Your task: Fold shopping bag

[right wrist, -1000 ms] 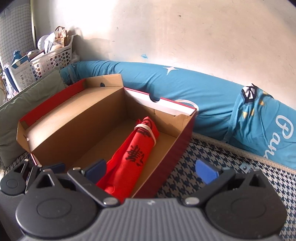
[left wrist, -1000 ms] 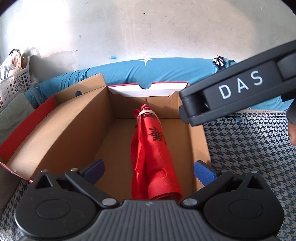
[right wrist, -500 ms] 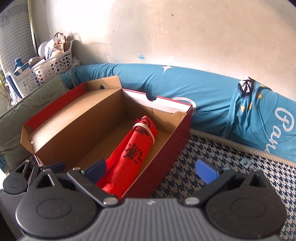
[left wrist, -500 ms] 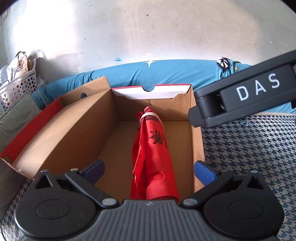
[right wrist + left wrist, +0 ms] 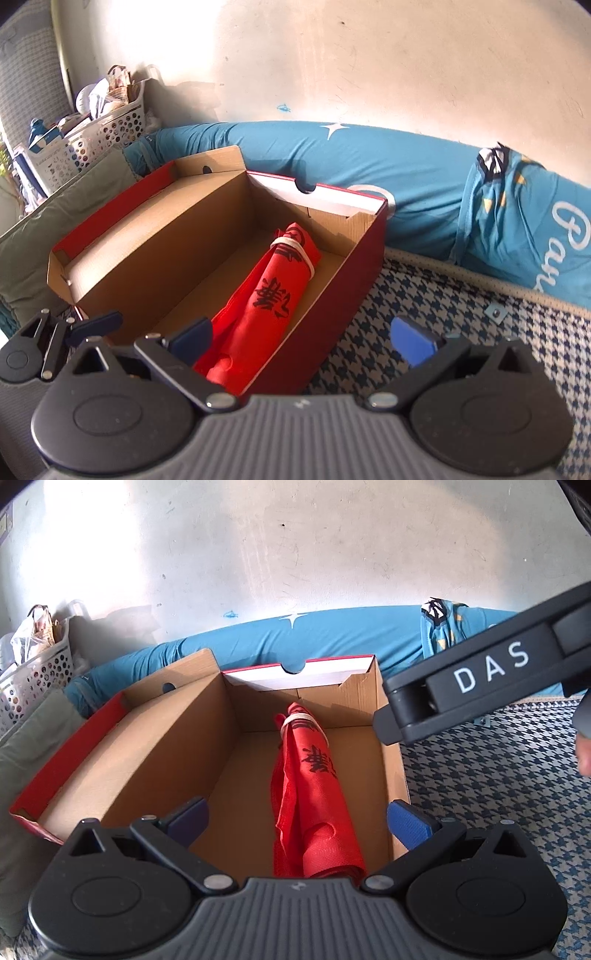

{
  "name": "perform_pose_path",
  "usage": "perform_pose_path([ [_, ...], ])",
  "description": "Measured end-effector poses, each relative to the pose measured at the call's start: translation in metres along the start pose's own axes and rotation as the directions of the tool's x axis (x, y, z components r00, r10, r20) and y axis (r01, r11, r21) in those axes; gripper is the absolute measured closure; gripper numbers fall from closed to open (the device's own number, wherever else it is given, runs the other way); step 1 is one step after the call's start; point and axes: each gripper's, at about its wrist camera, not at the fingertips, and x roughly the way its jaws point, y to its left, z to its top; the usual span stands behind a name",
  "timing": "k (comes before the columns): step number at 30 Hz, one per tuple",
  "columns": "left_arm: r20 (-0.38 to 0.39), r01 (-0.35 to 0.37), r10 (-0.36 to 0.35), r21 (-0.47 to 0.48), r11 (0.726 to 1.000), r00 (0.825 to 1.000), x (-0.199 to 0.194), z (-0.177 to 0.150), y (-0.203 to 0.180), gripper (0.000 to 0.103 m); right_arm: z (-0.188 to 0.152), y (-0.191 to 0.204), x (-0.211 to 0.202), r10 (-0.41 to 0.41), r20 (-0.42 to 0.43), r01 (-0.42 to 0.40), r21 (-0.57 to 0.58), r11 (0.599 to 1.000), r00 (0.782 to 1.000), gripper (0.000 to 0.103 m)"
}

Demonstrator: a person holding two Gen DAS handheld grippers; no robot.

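Observation:
A red shopping bag (image 5: 314,794) with black characters lies rolled up lengthwise in an open cardboard shoe box (image 5: 177,738), a white band around its far end. My left gripper (image 5: 297,821) hovers open over the near end of the box, blue pads either side of the roll, touching nothing. In the right wrist view the rolled red bag (image 5: 273,295) lies in the cardboard box (image 5: 155,251). My right gripper (image 5: 303,336) stands open above the box's right wall (image 5: 332,314), empty. The right gripper's black body, marked DAS (image 5: 487,668), crosses the left view.
The box sits on a blue-and-white houndstooth cover (image 5: 461,317). A long teal bolster (image 5: 369,170) runs along the wall behind it. A white basket (image 5: 107,129) full of items and a grey-green cushion (image 5: 74,199) stand at the left. A hand (image 5: 583,753) shows at the right edge.
Both grippers have drawn back and up a little from the box; the bag and box have not moved. Both grippers stay open.

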Motion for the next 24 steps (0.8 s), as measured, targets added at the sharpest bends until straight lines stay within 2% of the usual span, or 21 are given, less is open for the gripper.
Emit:
perform_pose_path([
  [13, -0.005, -0.020, 0.020, -0.023, 1.000, 1.000, -0.014, -0.006, 0.009, 0.000, -0.014, 0.018, -0.024, -0.053, 0.038, 0.052, 0.024, 0.998, 0.998, 0.000],
  [20, -0.023, -0.028, 0.027, -0.080, 0.996, 0.999, -0.010, -0.007, 0.016, 0.000, -0.015, 0.017, -0.025, -0.054, 0.026, 0.054, 0.017, 0.998, 0.998, 0.000],
  [24, -0.021, 0.002, -0.004, -0.114, 0.993, 1.000, -0.012, -0.007, 0.022, 0.000, -0.015, 0.019, -0.028, -0.059, 0.026, 0.058, 0.023, 0.998, 0.998, 0.000],
])
